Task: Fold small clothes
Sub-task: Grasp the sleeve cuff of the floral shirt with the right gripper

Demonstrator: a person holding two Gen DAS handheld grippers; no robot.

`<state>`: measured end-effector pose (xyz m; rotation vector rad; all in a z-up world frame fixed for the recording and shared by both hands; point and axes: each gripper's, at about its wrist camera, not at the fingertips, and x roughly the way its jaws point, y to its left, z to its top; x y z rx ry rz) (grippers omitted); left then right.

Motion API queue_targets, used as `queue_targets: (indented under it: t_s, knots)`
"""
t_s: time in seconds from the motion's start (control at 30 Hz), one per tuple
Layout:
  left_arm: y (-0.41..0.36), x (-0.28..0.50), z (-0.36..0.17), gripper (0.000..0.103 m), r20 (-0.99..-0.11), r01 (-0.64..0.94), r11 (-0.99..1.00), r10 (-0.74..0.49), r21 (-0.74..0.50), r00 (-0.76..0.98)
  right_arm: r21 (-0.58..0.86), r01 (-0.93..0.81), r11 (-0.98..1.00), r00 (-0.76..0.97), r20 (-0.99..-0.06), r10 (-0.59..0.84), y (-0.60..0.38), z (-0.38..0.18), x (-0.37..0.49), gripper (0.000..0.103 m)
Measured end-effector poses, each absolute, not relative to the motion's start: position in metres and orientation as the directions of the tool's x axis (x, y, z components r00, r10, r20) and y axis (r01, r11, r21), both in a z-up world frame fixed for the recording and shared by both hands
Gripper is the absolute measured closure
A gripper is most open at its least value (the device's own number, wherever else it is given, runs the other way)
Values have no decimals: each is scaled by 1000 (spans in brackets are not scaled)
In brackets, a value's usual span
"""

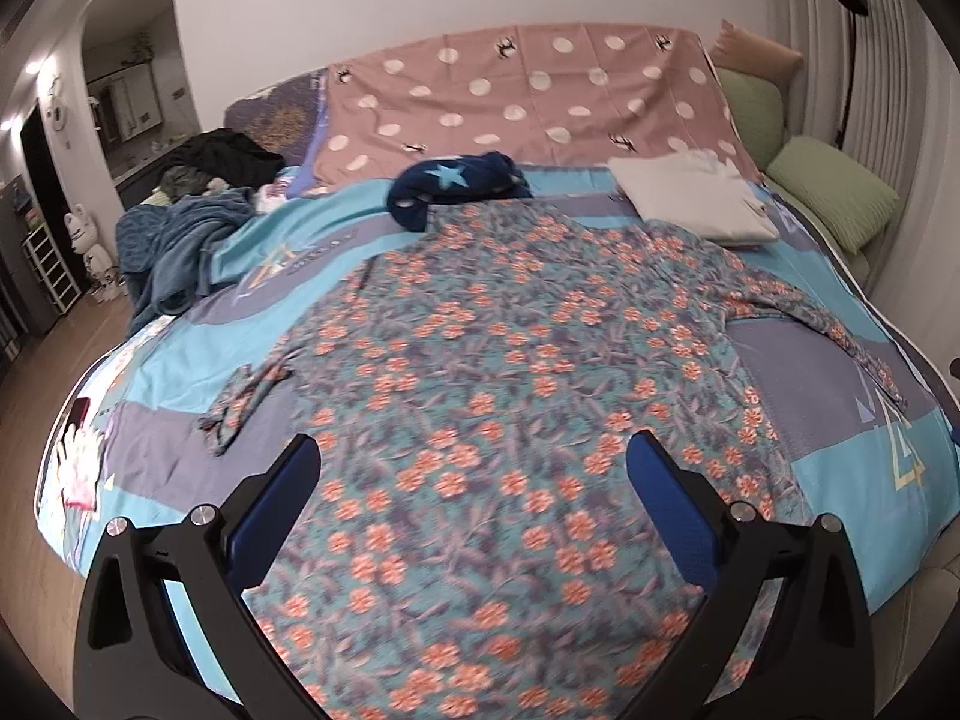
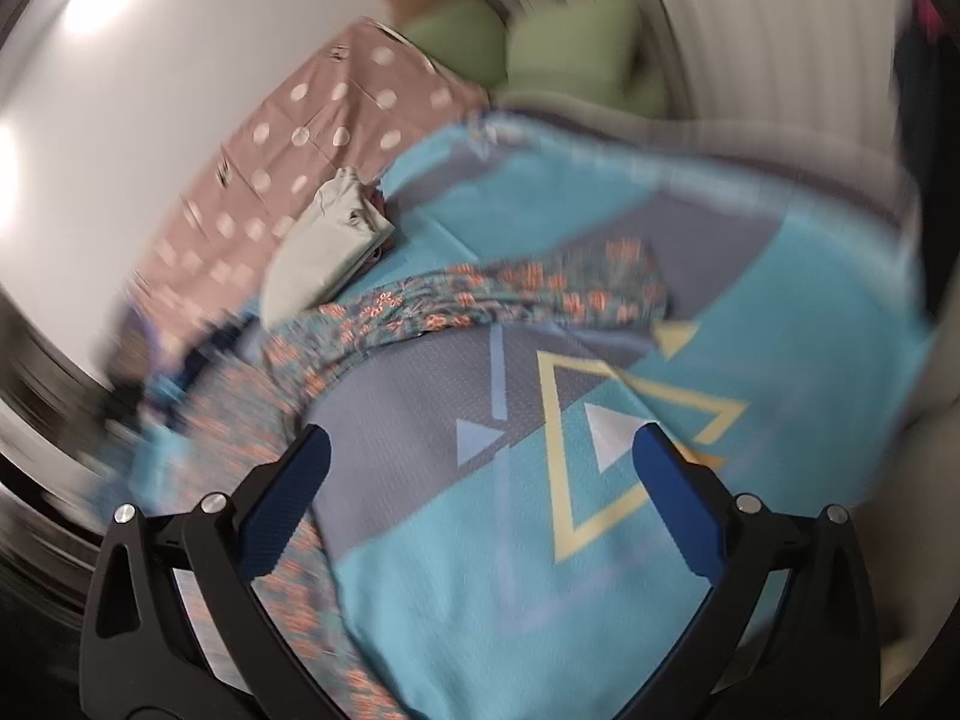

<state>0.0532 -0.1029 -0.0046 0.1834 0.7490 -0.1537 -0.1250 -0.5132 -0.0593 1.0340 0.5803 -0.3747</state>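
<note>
A teal garment with orange flowers (image 1: 498, 372) lies spread flat on the bed, sleeves out to both sides. My left gripper (image 1: 474, 450) is open and empty, hovering over the garment's near hem. My right gripper (image 2: 480, 438) is open and empty above the bedsheet, to the right of the garment. The garment's right sleeve (image 2: 540, 288) lies just beyond it. The right wrist view is blurred. A folded white garment (image 1: 690, 198) sits at the back right, also seen in the right wrist view (image 2: 324, 252). A dark blue garment with a star (image 1: 456, 180) lies crumpled at the back.
The bed has a blue and grey sheet (image 1: 852, 474) with triangle prints. A pink dotted cloth (image 1: 528, 90) covers the headboard. Green pillows (image 1: 834, 192) lie at the right. A blue blanket (image 1: 174, 240) and dark clothes (image 1: 228, 150) are heaped at the left. Floor (image 1: 36, 420) lies left.
</note>
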Motion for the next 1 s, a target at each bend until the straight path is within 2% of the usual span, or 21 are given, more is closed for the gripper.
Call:
queue_targets:
  t_s: [0.13,0.33,0.6,0.67,0.73,0.77,0.83,0.87,0.9,1.0]
  knots:
    - [-142,74,-10,1,-715,268,957,-114,106,689,818,526,232,830,-553,69,-581,-103,-114,2]
    - [-194,95,-14,1,-733,343,929,-137,139,667,827,558,67,818,-561,126,-614,-148,-81,2]
    - [-233,123,-26,1,-774,399,906,-149,143,616,789,612,48,788,-614,47,-636,-164,-53,4]
    - [-241,126,-29,1,-782,415,899,-158,139,603,779,625,53,780,-626,-1,-640,-165,-51,16]
    - [-247,129,-33,1,-792,435,890,-167,136,587,766,641,58,768,-639,-47,-638,-166,-56,41]
    - [-250,130,-34,1,-795,441,888,-169,134,582,757,651,58,759,-647,-66,-637,-168,-59,48]
    - [-252,134,-37,1,-802,445,887,-174,124,571,754,655,56,755,-648,-96,-634,-173,-67,70]
    - [-253,136,-38,1,-807,445,888,-179,114,563,751,656,68,753,-648,-108,-633,-174,-70,75]
    - [-254,138,-39,1,-811,448,888,-183,106,555,746,660,86,750,-651,-116,-632,-174,-70,92]
    - [-257,145,-40,1,-839,480,876,-221,53,497,743,630,224,776,-611,-155,-623,-157,-63,94]
